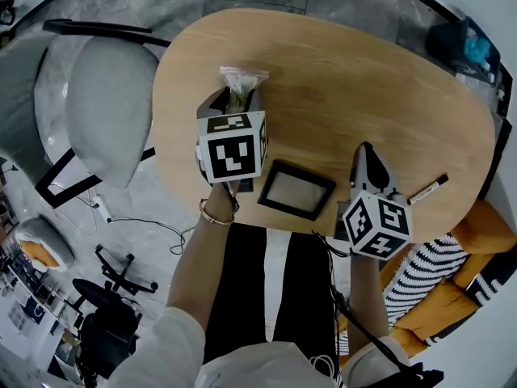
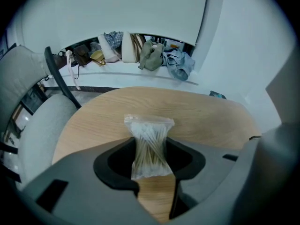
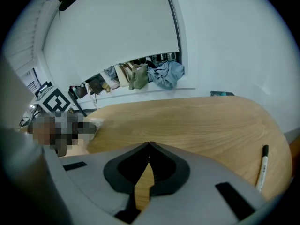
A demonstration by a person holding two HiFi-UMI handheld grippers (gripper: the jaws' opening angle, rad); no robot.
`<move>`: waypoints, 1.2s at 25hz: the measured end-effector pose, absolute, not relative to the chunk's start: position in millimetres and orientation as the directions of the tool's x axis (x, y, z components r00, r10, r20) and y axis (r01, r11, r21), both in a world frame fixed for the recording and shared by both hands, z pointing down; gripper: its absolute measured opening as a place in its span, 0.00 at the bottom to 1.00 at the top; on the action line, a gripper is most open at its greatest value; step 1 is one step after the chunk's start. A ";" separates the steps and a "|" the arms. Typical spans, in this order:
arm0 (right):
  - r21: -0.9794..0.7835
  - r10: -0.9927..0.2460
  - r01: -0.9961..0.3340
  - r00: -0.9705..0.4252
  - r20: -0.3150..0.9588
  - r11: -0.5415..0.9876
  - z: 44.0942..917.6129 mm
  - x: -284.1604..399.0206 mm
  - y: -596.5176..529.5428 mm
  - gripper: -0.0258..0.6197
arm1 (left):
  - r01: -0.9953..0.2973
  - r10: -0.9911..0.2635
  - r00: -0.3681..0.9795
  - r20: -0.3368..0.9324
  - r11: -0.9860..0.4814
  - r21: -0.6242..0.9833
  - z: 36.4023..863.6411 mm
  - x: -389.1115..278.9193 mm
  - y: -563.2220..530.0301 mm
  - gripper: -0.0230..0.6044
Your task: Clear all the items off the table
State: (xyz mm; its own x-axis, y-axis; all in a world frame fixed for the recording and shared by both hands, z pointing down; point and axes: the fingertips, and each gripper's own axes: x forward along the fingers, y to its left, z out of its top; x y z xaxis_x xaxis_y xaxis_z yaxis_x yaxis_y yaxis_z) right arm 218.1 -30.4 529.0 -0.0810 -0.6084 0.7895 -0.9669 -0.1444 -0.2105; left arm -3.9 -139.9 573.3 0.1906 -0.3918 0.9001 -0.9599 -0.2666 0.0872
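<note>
Plastic swab bag [image 2: 149, 125], pinched in left gripper [image 2: 150, 143]

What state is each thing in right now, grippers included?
left gripper: shut on the bag of cotton swabs.
bag of cotton swabs: squeezed at its waist between the left jaws.
right gripper: shut, empty, over the table.
picture frame: lying flat on the table, untouched.
marker: lying flat near the table's edge, untouched.

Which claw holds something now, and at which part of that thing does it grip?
The left claw pinches the bag of cotton swabs across its middle, squeezing it narrow there. The right claw is shut and empty.
</note>
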 end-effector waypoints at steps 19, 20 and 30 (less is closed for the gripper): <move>-0.223 -0.607 -0.960 -0.279 0.744 0.168 492.4 24.0 -61.4 0.08 | -0.993 -0.449 0.087 0.889 0.029 0.112 526.6 -202.9 -63.2 0.34; -0.223 -0.605 -0.957 -0.289 0.742 0.184 489.9 14.3 -64.6 0.08 | -0.993 -0.452 0.083 0.888 0.042 0.114 525.2 -211.5 -62.6 0.34; -0.210 -0.613 -0.947 -0.318 0.723 0.243 479.8 -40.1 -105.7 0.08 | -0.991 -0.463 0.072 0.883 0.064 0.114 527.2 -265.6 -105.5 0.34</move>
